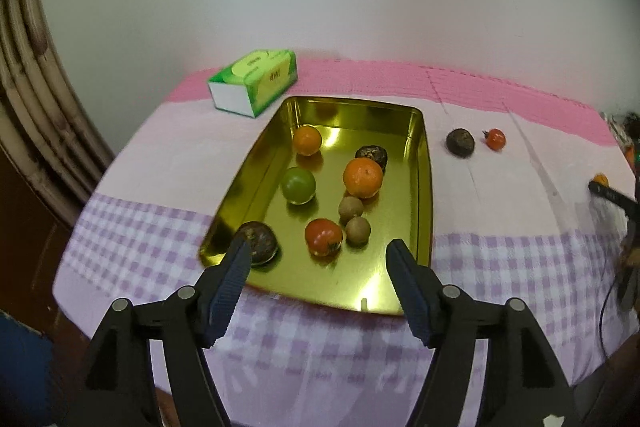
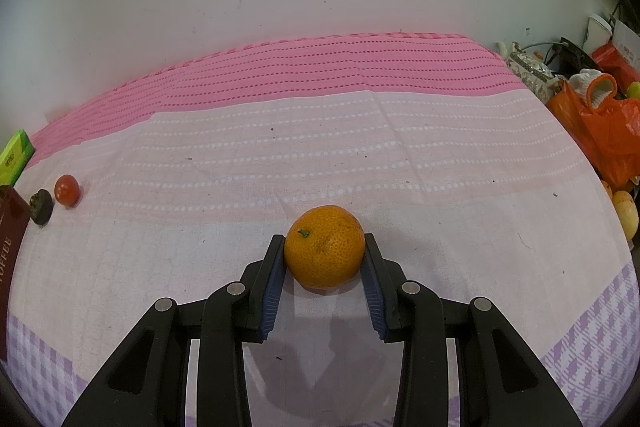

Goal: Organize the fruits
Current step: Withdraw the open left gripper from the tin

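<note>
Right claw point(image 2: 325, 259): closed onto a mandarin point(image 2: 326, 247), both blue pads touching its sides; the fruit rests on the pink cloth of the table point(image 2: 320, 155). Far left of it, a red tomato point(image 2: 66, 189) and a dark fruit point(image 2: 41, 207) lie side by side.

Left claw point(image 1: 320, 255): jaws spread wide, holding nothing, positioned over the near end of the gold tray point(image 1: 422, 187). The tray holds two oranges, a green fruit point(image 1: 298, 185), a tomato and brown fruits. A green tissue box point(image 1: 256, 81) stands beyond the tray.
</note>
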`<action>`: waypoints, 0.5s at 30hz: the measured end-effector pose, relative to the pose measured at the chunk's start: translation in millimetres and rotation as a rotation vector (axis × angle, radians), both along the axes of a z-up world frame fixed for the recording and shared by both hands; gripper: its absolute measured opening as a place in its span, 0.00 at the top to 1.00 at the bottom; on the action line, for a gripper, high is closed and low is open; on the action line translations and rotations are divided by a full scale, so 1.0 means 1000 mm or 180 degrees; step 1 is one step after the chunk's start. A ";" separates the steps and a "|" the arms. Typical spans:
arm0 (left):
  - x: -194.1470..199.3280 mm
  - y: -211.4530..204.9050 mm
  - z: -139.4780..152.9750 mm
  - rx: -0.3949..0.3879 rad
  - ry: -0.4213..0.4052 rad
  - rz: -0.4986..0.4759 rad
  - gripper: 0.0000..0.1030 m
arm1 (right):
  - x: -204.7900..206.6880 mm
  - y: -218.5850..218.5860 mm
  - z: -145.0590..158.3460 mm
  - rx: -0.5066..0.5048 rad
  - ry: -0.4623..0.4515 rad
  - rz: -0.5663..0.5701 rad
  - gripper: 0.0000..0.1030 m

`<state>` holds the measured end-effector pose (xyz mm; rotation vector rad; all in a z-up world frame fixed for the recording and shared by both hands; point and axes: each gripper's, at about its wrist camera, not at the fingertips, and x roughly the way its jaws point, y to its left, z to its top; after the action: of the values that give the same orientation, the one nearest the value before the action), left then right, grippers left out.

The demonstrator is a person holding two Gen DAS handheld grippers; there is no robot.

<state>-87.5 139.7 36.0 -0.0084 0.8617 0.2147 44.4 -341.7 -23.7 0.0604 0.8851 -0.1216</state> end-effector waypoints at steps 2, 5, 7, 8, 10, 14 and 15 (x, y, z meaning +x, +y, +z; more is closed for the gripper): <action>-0.009 -0.002 0.002 0.0037 0.0005 -0.0023 0.34 | 0.000 -0.001 0.000 0.0010 -0.0003 0.0002 0.63; -0.028 0.000 0.003 0.0040 0.0030 -0.0026 0.31 | -0.001 -0.001 0.001 0.0013 -0.0006 0.0007 0.64; -0.036 0.004 0.002 0.0032 0.0072 -0.0024 0.29 | -0.003 -0.001 0.001 0.0011 -0.0006 0.0013 0.64; -0.038 0.006 0.000 0.0026 0.0085 -0.0017 0.29 | -0.004 -0.002 0.001 0.0015 -0.0006 0.0014 0.64; -0.043 0.011 -0.003 0.0030 0.0092 0.0020 0.29 | -0.009 -0.001 0.001 0.0045 -0.0010 0.0007 0.64; -0.042 0.023 -0.011 -0.0051 0.0163 0.0142 0.28 | -0.025 0.009 0.001 0.0067 -0.0005 0.0060 0.64; -0.041 0.025 -0.012 -0.0101 0.0171 0.0157 0.28 | -0.030 0.012 0.001 0.0078 -0.0006 0.0075 0.64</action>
<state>-128.7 164.9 23.7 -0.0536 0.9190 0.2484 14.5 -329.7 -22.7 0.0730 0.8851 -0.0888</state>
